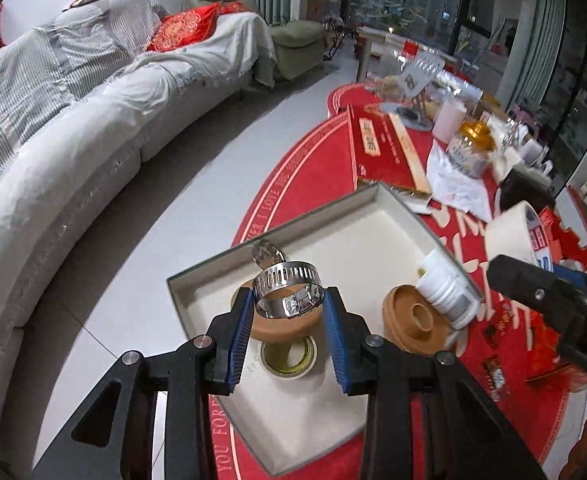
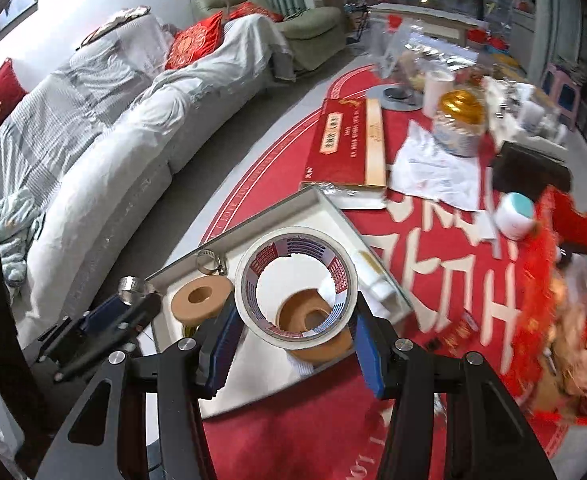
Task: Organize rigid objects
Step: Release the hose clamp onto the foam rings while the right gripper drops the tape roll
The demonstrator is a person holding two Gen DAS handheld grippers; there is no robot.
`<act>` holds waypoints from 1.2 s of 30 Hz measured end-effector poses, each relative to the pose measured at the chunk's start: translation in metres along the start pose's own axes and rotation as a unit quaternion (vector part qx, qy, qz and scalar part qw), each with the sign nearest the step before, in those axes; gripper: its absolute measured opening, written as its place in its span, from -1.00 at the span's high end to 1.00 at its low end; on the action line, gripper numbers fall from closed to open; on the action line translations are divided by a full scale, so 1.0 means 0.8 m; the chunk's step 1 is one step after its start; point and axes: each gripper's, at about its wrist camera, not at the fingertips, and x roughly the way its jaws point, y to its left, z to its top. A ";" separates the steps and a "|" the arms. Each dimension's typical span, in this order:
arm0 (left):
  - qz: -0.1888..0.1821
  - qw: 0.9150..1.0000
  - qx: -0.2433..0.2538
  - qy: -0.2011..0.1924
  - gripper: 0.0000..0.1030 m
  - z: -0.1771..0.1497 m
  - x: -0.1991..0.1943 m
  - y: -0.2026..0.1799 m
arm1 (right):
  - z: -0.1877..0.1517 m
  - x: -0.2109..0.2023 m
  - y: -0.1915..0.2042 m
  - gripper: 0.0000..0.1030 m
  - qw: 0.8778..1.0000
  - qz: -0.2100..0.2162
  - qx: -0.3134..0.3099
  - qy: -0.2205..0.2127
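Hose clamp (image 1: 286,289), a steel band ring, is gripped betw. the blue pads of the left gripper (image 1: 289,308), hanging directly over the white tray (image 1: 397,204), bore axis roughly upright, screw housing facing the camera. Tape roll (image 2: 296,289) is pinched across its width by the right gripper (image 2: 293,320), also above the tray w/ bore toward the camera. Likely next: each lowers straight down, the left nearer the tray's sofa-side wall, beside the tan rolls (image 2: 201,299) inside.

home living room | covered sofa (image 1: 93,120) | armchair (image 2: 309,36) | red-clothed table (image 1: 313,184)
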 end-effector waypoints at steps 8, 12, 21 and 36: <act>0.008 1.000 0.016 0.008 0.25 -0.001 0.028 -0.008 | -0.006 0.050 0.001 -0.04 1.000 0.011 0.000 0.024; 0.011 1.000 0.017 0.011 0.25 0.003 0.034 -0.008 | -0.003 0.059 -0.001 -0.04 0.999 0.012 0.005 0.029; 0.014 1.000 0.021 0.014 0.25 0.005 0.041 -0.012 | -0.003 0.070 -0.002 -0.04 0.999 0.010 0.010 0.035; 0.019 0.999 0.024 0.020 0.25 0.005 0.051 -0.013 | -0.002 0.081 -0.003 -0.04 0.999 0.008 0.013 0.041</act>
